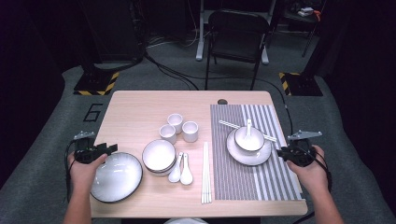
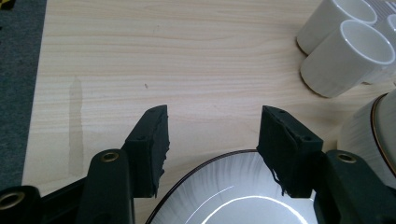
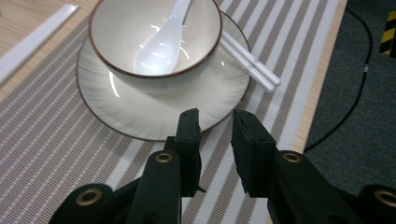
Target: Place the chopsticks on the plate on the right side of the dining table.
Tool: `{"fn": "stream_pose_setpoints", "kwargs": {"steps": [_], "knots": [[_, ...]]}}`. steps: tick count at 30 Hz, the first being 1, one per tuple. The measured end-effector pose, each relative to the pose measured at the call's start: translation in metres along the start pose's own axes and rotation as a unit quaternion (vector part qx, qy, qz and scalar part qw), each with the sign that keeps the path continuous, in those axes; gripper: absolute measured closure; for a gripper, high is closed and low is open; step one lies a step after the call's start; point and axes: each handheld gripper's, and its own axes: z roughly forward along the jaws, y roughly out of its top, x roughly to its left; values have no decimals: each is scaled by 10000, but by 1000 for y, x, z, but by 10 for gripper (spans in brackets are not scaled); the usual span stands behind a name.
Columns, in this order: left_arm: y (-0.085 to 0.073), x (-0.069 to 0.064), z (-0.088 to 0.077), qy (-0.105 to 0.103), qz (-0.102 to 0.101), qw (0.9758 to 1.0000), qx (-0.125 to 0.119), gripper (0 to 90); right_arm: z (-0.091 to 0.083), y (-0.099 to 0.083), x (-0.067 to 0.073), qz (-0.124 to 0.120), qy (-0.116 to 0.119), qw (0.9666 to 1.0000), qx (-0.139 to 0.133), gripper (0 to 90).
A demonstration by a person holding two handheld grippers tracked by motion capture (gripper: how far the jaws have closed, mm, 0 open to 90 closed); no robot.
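At the near left corner of the table [image 1: 140, 105] lies a large plate [image 1: 116, 177], its rim reaching the near edge. The left gripper [image 2: 212, 140] hangs at that plate's left rim with its jaws wide apart; in the left gripper view the rim passes under the gap between them, and whether the pads touch it I cannot tell. The person's left hand [image 1: 83, 169] holds it just off the table's left edge.

Along the near edge toward the middle lie a pair of white chopsticks [image 1: 205, 173], pointing away from the person just left of the striped mat [image 1: 280, 179]. Left of them two white spoons [image 1: 181, 169] rest side by side, touching a stack of bowls [image 1: 159, 156] that sits just beside the large plate.

The striped mat covers the right part of the table from the near edge to well past the middle. On it stands a second plate [image 3: 154, 109] with a bowl [image 3: 140, 28] on top and a spoon [image 3: 161, 44] lying in the bowl. Another pair of chopsticks [image 3: 250, 63] lies behind the bowl across the plate's far rim.

The right gripper [image 3: 215, 123] sits at the table's right edge, held by the right hand [image 1: 312, 171], jaws narrowly parted with nothing between them, tips just short of that plate's rim.

Farther in, near the table's centre, three white cups [image 1: 179, 128] stand close together. A dark knob [image 1: 222, 101] sits at the far edge.
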Motion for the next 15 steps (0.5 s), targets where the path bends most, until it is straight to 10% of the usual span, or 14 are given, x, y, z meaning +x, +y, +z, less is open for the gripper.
{"fn": "stream_pose_setpoints", "kwargs": {"steps": [15], "knots": [[-1, -3, 2, -28, 116, 9999, 114, 429, 9, 14, 29, -99, 330, 9989, -326, 621]]}}
